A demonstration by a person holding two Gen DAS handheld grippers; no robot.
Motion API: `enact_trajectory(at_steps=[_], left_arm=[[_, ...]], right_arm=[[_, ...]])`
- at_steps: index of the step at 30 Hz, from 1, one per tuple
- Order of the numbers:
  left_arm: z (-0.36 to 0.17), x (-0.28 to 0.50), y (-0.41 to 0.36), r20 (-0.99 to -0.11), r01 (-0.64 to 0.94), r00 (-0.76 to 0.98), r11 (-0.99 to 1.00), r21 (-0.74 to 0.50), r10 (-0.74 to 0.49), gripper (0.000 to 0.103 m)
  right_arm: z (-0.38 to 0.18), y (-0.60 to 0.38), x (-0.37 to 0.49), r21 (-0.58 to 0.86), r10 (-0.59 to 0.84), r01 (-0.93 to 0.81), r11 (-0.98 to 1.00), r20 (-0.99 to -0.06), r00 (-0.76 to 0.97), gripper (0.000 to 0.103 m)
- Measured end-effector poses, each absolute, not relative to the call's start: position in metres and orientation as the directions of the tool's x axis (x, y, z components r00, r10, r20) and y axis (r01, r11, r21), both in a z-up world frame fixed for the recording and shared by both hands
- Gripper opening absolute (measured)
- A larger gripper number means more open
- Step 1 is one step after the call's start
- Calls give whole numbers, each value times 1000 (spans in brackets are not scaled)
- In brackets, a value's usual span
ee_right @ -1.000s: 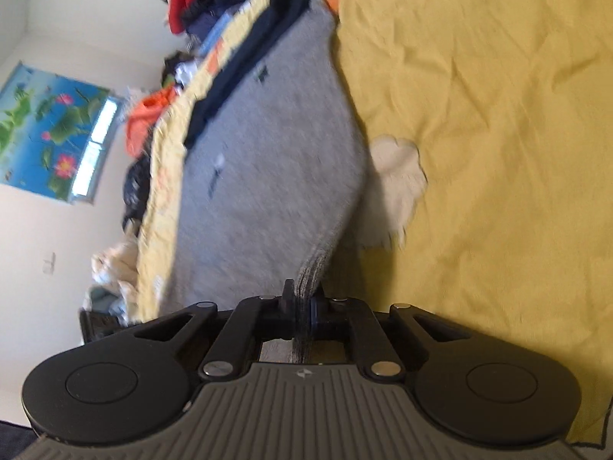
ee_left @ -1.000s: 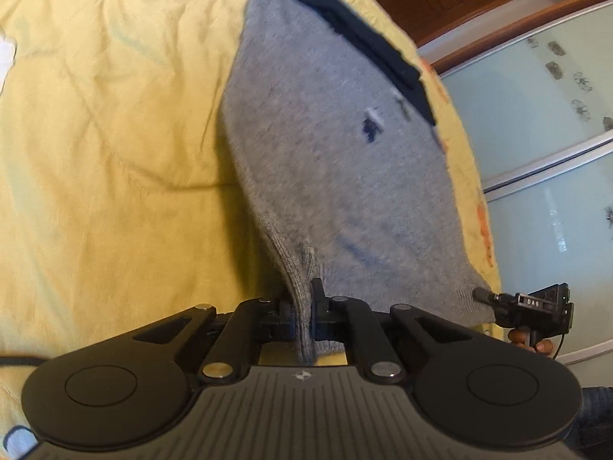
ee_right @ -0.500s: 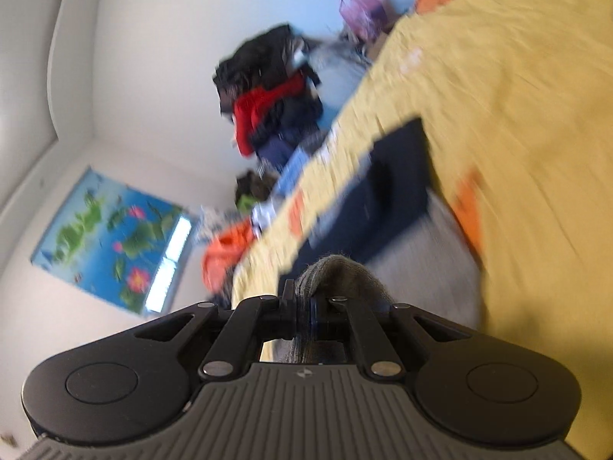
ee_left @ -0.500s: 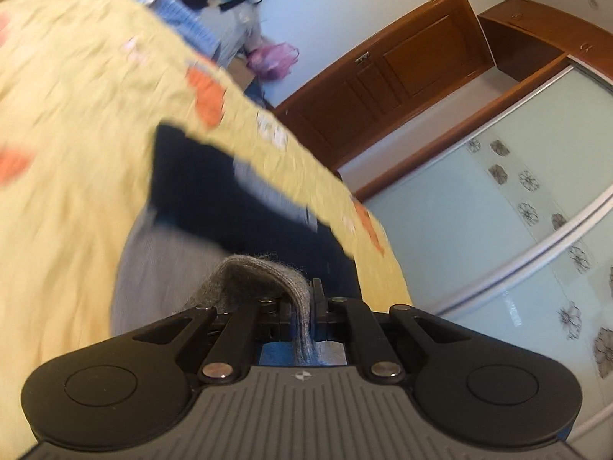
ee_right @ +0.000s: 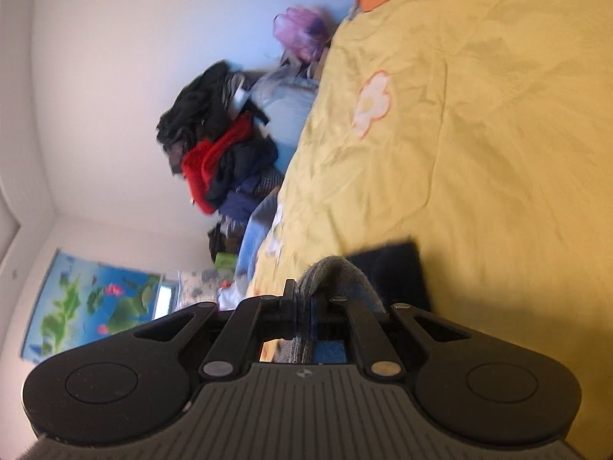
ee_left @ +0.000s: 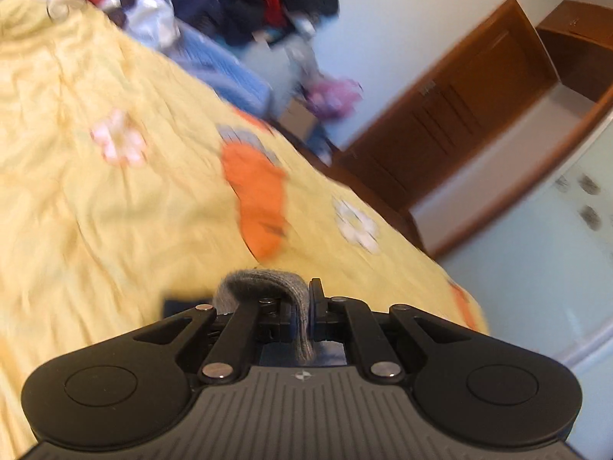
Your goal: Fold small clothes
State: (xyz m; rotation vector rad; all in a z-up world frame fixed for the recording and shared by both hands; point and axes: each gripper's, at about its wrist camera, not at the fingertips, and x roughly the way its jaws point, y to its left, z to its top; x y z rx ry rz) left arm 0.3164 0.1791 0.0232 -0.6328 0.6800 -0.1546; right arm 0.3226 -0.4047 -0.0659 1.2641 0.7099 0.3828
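A grey knit garment with a dark navy edge lies on a yellow bedspread (ee_left: 115, 211). My left gripper (ee_left: 302, 306) is shut on a fold of the grey knit (ee_left: 260, 283), which bunches over the left finger. The navy edge (ee_left: 180, 303) peeks out just past the gripper. My right gripper (ee_right: 304, 306) is shut on another fold of the grey knit (ee_right: 333, 272), with the navy part (ee_right: 390, 268) lying beyond it on the bedspread (ee_right: 479, 134). Most of the garment is hidden under both grippers.
A pile of dark, red and blue clothes (ee_left: 249, 4) sits past the bed's far end, also in the right wrist view (ee_right: 218, 149). A wooden door (ee_left: 452, 122) and glass wardrobe panels (ee_left: 555, 249) stand beside the bed. The bedspread has orange and white flower patches (ee_left: 260, 199).
Both grippers have carried the grey hem forward over the garment toward its navy end. The wide grey body seen a second ago is now out of sight beneath the grippers.
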Motion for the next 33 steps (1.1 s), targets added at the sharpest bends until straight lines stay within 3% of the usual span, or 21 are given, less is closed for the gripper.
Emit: enact_trajectory(at_steps=[2, 3, 5, 7, 8, 9, 10, 14, 16, 18, 20, 23, 30, 33], left_arm=[[12, 334, 177, -644, -139, 719, 855, -499, -259, 10], [7, 339, 179, -682, -170, 688, 859, -482, -247, 10], [6, 328, 184, -680, -190, 696, 854, -484, -230, 16], [12, 310, 187, -675, -205, 714, 866, -456, -187, 42], [18, 298, 189, -659, -204, 735, 876, -438, -159, 72], [22, 283, 191, -638, -212, 761, 884, -418, -119, 92], [26, 268, 195, -611, -226, 788, 886, -406, -78, 95], [31, 235, 205, -592, -190, 799, 891, -413, -104, 96], [28, 231, 188, -631, -195, 774, 931, -307, -46, 96], [22, 220, 164, -675, -237, 734, 959, -158, 70, 96], [12, 203, 149, -696, -241, 714, 960, -141, 77, 96], [0, 163, 147, -697, -243, 716, 923, -299, -37, 96], [-29, 82, 168, -549, -238, 757, 633, -736, -354, 96], [-40, 81, 175, -480, -227, 776, 529, -818, -409, 97]], right_arm=[[-76, -403, 336, 948, 614, 150, 281, -297, 731, 29], [-78, -403, 340, 935, 600, 175, 309, -334, 727, 49], [-73, -403, 337, 921, 556, 173, 348, -352, 753, 56], [-60, -401, 327, 909, 560, 127, 397, -350, 751, 61], [-54, -399, 319, 899, 569, 96, 428, -350, 744, 62], [-46, -397, 308, 880, 574, 65, 471, -361, 734, 62], [-39, -395, 297, 855, 577, 36, 517, -380, 723, 63], [-27, -392, 255, 761, 564, -17, 648, -465, 683, 63], [-24, -392, 243, 734, 543, -17, 679, -487, 684, 63], [-16, -384, 238, 639, 442, 16, 769, -551, 708, 63], [-8, -368, 227, 460, 280, 53, 887, -624, 730, 63], [-11, -357, 204, 363, 207, 60, 930, -650, 731, 66], [-26, -383, 123, 627, 417, 73, 776, -596, 686, 71], [-40, -391, 103, 763, 513, 134, 632, -541, 667, 74]])
